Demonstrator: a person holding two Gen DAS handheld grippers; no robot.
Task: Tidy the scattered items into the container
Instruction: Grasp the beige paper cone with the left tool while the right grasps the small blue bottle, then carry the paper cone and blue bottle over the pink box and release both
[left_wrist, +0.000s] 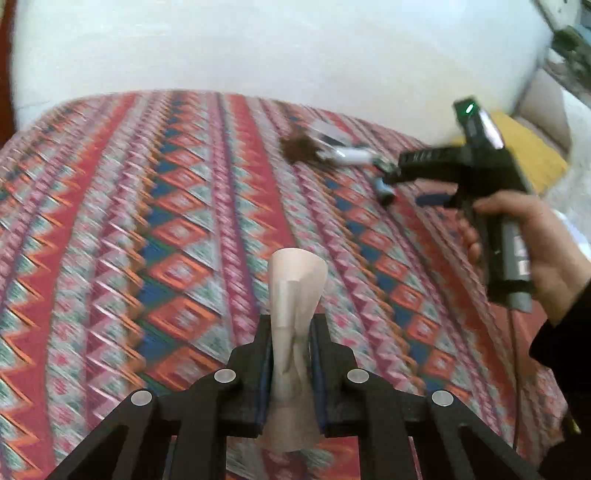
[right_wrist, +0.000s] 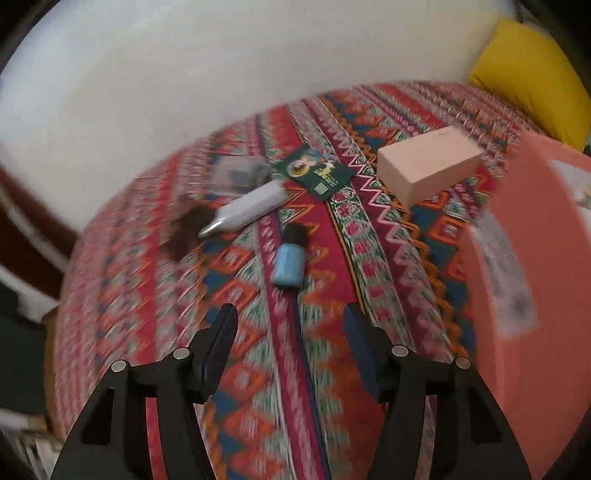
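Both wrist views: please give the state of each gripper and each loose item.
left gripper: shut on the pale paper piece, held upright.
right gripper: open, empty.
blue bottle: lying, black cap on.
silver cartridge: lying.
pink box: closed.
green card: flat.

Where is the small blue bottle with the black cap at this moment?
In the right wrist view the blue bottle lies on the patterned cover, ahead of the open right gripper, just below the silver cylinder.
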